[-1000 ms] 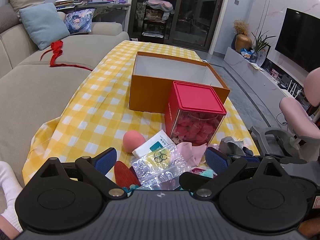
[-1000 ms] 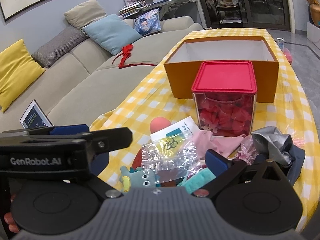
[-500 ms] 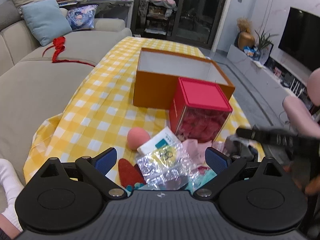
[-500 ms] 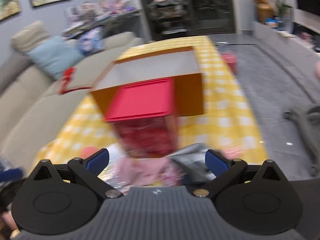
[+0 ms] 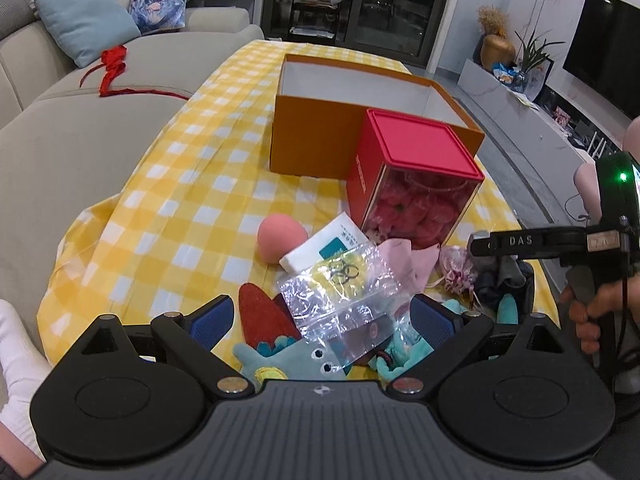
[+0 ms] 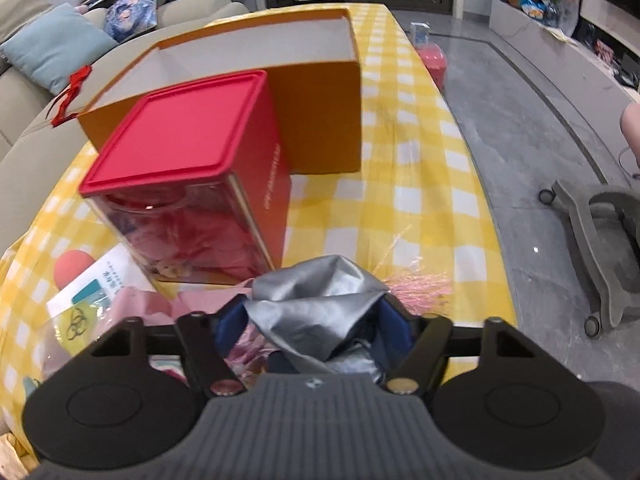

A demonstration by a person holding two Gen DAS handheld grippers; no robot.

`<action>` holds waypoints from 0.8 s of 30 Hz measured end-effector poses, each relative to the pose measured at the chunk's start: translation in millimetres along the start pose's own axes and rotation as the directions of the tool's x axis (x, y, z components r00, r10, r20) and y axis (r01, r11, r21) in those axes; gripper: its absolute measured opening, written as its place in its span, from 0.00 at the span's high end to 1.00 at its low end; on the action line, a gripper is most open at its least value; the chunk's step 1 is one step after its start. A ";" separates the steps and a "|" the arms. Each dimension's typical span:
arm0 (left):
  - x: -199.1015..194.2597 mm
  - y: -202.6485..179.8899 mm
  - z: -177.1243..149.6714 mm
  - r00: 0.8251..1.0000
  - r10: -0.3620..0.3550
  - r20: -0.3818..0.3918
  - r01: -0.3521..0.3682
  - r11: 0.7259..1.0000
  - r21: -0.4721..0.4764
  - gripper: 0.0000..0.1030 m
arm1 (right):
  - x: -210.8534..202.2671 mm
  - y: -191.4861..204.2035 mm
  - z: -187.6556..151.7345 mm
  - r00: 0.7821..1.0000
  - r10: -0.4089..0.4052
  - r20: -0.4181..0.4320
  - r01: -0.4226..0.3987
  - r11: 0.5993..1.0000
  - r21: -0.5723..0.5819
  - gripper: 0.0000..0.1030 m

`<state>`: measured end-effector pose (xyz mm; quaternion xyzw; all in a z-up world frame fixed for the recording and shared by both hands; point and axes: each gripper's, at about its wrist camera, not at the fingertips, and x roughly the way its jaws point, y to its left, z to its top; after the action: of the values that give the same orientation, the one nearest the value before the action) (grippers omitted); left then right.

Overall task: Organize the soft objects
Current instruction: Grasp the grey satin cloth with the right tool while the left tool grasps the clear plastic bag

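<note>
**Right fingers around the silver cloth**

Here the right gripper [image 6: 312,320] has its blue fingers [image 6: 230,326] on either side of a crumpled silver-grey cloth [image 6: 316,300]; whether they pinch it I cannot tell. The cloth lies on the yellow-checked worktop [image 6: 420,216], just in front of the red-lidded container [image 6: 192,140]. The left gripper [image 5: 322,316] hovers, fingers apart, over a clear plastic bag [image 5: 340,292] and teal plush toy [image 5: 296,362]. The orange box [image 5: 316,136] stands open behind.

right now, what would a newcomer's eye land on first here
Probably the red-lidded clear box full of pink things, standing in front of the open orange box on the yellow checked cloth. Next, the jumble at the near edge, where the right gripper has its fingers around a crumpled silver-grey fabric; the left gripper is open over a clear plastic bag.
</note>
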<state>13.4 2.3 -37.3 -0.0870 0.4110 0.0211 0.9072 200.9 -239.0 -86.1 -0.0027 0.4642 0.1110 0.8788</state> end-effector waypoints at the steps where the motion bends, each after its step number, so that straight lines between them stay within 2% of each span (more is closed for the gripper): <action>1: 1.4 -0.1 -1.1 1.000 -0.004 -0.004 0.004 1.000 0.005 0.00 | 1.1 -2.6 -0.7 1.000 0.008 -0.008 -0.008 1.000 0.018 0.42; 2: 2.9 -0.2 -2.2 1.000 -0.012 -0.008 0.012 1.000 0.011 0.00 | 1.6 -6.3 -1.2 1.000 0.027 -0.011 -0.027 0.999 0.043 0.48; 3: 4.5 0.0 -2.9 0.999 -0.034 -0.015 0.035 0.999 0.014 0.00 | 1.3 -9.9 -2.0 0.998 0.053 -0.013 -0.052 0.996 0.070 0.60; 4: 6.4 0.5 -3.3 0.997 -0.067 -0.025 0.067 0.998 0.010 0.00 | 1.5 -11.7 -2.4 0.998 0.067 -0.018 -0.066 0.994 0.084 0.69; 5: 8.5 1.7 -3.2 0.995 -0.097 -0.035 0.097 0.995 0.001 0.00 | 1.3 -12.5 -2.7 0.998 0.067 -0.019 -0.065 0.994 0.087 0.73; 7: 12.1 2.8 -3.2 0.990 -0.136 -0.049 0.135 0.991 -0.015 0.00 | -2.4 -13.2 -2.7 0.998 0.056 -0.010 -0.055 0.995 0.085 0.91; 11: 23.4 0.7 -1.6 0.988 -0.139 -0.064 0.139 0.990 -0.008 0.00 | -22.5 -23.4 -3.3 0.994 0.095 0.061 -0.102 0.987 0.128 0.94; 14: 37.6 -3.4 -1.4 0.988 -0.129 -0.083 0.134 0.989 0.061 0.00 | -34.9 -31.7 -4.2 0.982 0.144 0.123 -0.164 0.972 0.170 0.94; 16: 50.6 -4.8 -1.2 0.982 -0.144 -0.122 0.157 0.982 0.105 0.00 | -36.9 -33.1 -4.1 0.978 0.164 0.130 -0.186 0.967 0.177 0.94; 18: 64.1 -5.7 -0.6 0.981 -0.133 -0.141 0.150 0.981 0.119 0.00 | -34.9 -33.4 -4.3 0.977 0.176 0.118 -0.196 0.963 0.183 0.94; 21: 84.1 -3.6 -0.1 0.986 -0.085 -0.144 0.100 0.990 0.101 0.00 | -34.7 -33.4 -4.8 0.973 0.202 0.113 -0.221 0.955 0.198 0.94; 24: 95.7 4.1 -3.4 0.981 -0.098 -0.166 0.110 0.992 0.066 0.00 | -36.4 -32.3 -6.2 0.970 0.213 0.120 -0.234 0.952 0.196 0.94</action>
<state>73.7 2.5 -111.7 -0.0756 0.4787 -0.0489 0.8733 182.4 -278.1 -63.1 0.1475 0.4273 0.1604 0.8775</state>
